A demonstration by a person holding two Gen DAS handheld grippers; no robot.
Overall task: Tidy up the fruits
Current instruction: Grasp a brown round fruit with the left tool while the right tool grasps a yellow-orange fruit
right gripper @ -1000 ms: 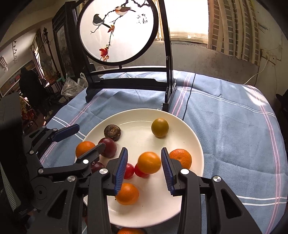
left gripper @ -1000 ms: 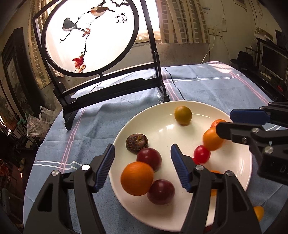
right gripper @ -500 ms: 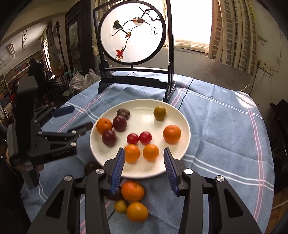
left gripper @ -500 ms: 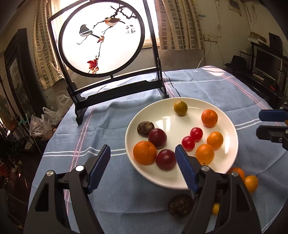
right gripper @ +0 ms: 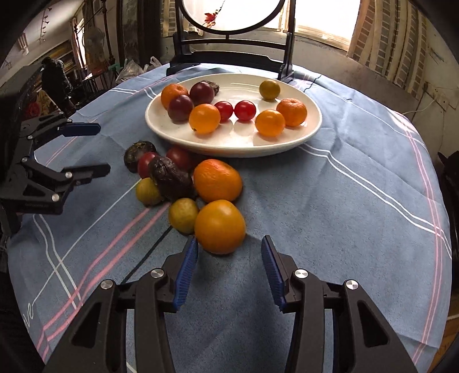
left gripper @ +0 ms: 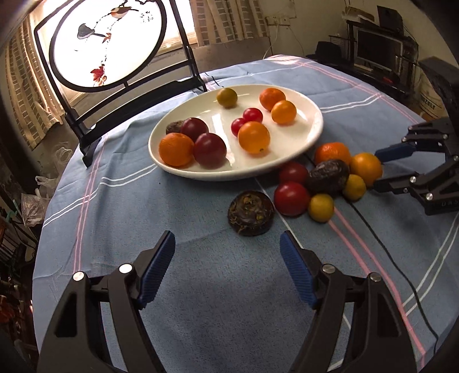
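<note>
Daylight pours through a curtained window (left gripper: 218,20) behind a round painted screen (left gripper: 106,43) of birds on a branch. A blue striped cloth (left gripper: 114,206) covers the surface. A dark monitor (left gripper: 378,48) sits at right; cluttered shelves (right gripper: 57,66) fill the dim left side.

Backlit by blown-out window (right gripper: 324,17), fisheye-warped edges, dark corners

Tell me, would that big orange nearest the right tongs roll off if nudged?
Probably: the orange looks round and smooth, so a nudge could roll it. The small yellow fruit touching it might check it leftward. The soft tablecloth should slow it.
</note>
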